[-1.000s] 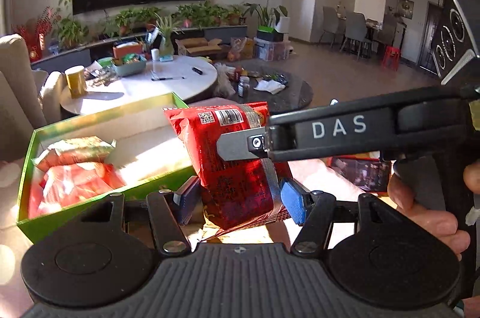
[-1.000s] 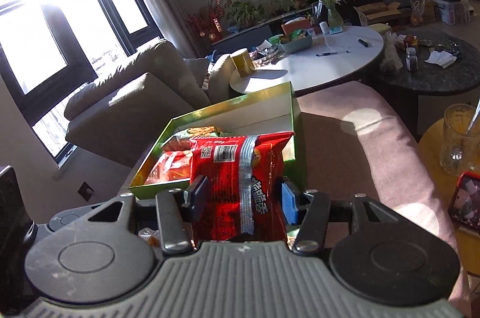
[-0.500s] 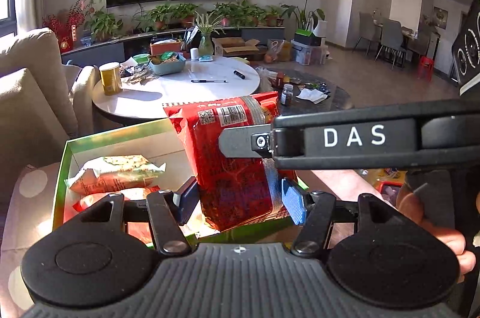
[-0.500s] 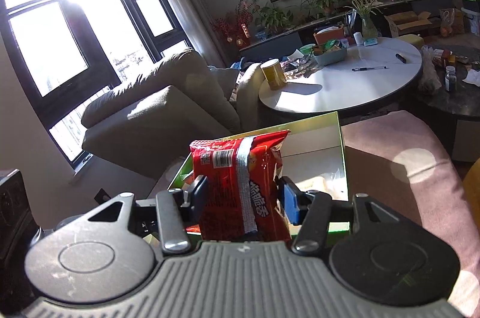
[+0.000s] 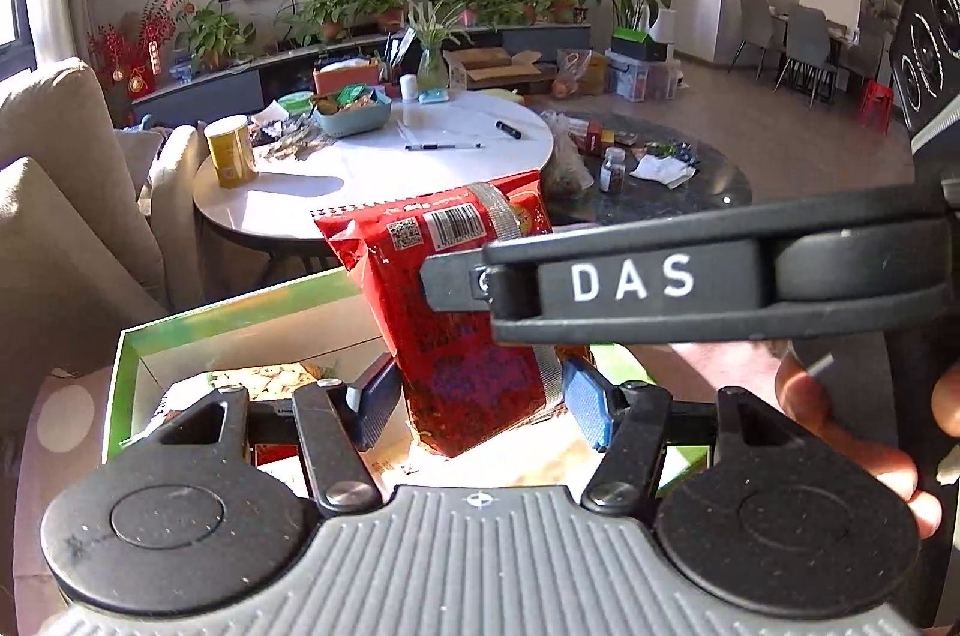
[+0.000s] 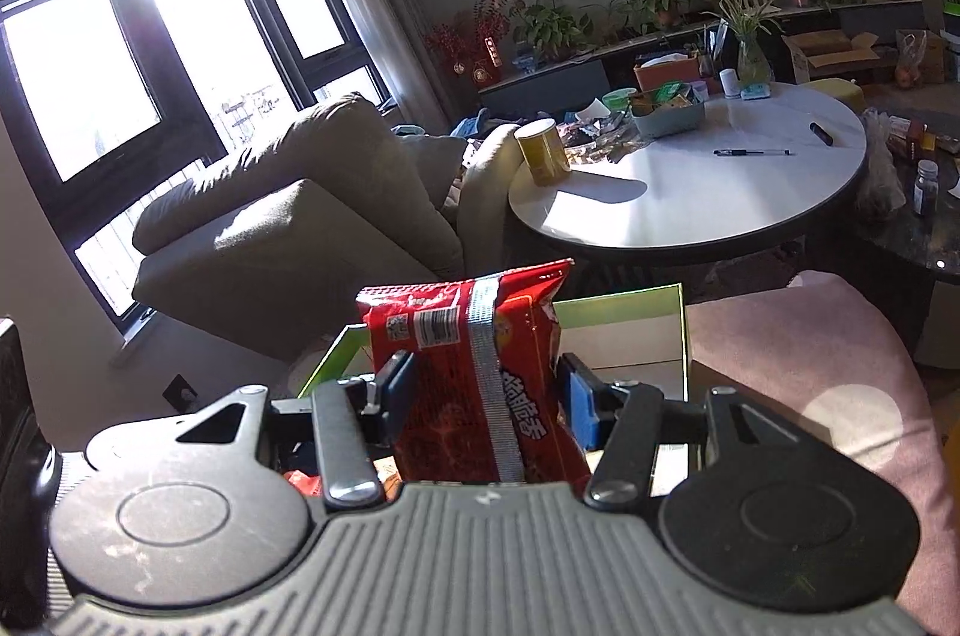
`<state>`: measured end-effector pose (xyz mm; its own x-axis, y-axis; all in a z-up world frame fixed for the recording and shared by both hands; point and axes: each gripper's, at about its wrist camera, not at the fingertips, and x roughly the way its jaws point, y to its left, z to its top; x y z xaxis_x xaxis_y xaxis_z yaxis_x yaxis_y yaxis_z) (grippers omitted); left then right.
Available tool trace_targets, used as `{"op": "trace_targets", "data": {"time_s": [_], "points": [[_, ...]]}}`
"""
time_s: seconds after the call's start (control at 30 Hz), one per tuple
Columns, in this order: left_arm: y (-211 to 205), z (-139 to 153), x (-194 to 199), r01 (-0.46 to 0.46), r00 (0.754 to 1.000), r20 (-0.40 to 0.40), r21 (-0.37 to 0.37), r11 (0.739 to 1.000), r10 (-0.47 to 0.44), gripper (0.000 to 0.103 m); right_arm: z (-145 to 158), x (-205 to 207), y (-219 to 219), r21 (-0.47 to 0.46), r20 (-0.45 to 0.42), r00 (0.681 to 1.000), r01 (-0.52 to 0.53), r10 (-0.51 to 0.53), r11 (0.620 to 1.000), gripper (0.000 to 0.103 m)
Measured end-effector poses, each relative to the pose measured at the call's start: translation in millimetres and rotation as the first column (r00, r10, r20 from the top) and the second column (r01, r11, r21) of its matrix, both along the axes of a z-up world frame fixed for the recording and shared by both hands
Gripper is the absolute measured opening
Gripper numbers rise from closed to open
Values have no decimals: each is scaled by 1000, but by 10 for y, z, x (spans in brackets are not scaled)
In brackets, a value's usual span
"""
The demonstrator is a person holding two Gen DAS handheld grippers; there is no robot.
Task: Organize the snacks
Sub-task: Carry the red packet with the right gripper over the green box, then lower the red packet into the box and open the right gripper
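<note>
red chip bag (image 5: pixel 462 312) up over the green box (image 5: pixel 240 318), pinched by both the left tongs (image 5: pixel 474 396) and right tongs (image 6: pixel 489 390): light, puffy, crinkly, easy to crush, so best held softly by the sides.

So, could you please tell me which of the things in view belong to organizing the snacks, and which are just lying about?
Part of the job:
- red snack bag, held in the right gripper
- green box below it
- snack packet already in the box

Just lying about:
- yellow can
- pen
- marker
- teal basket
- small bottle
</note>
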<state>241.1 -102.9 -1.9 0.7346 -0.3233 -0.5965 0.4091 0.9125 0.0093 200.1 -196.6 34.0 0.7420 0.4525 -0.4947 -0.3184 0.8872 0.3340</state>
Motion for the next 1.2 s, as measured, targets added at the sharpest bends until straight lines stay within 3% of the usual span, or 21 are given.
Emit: {"op": "trace_targets", "data": {"time_s": [0.3,0.47,0.63,1.2], "points": [[63,-198,233,-22,999,-49,-37,999,20,58,-212,203,41,-16,-43,999,13,-14,1000,64],[140,-274,260,-83,996,-41,-12,996,83,62,-220,175,-19,-74,31,989,149,-147,986,64],[224,-265,213,-95,995,-43,-32,995,94,63,-268,127,-147,-19,-22,992,123,-123,992,64],[181,-255,19,-89,995,-35,-7,996,88,71,-242,-118,-72,-23,-35,998,56,-57,998,64]]}}
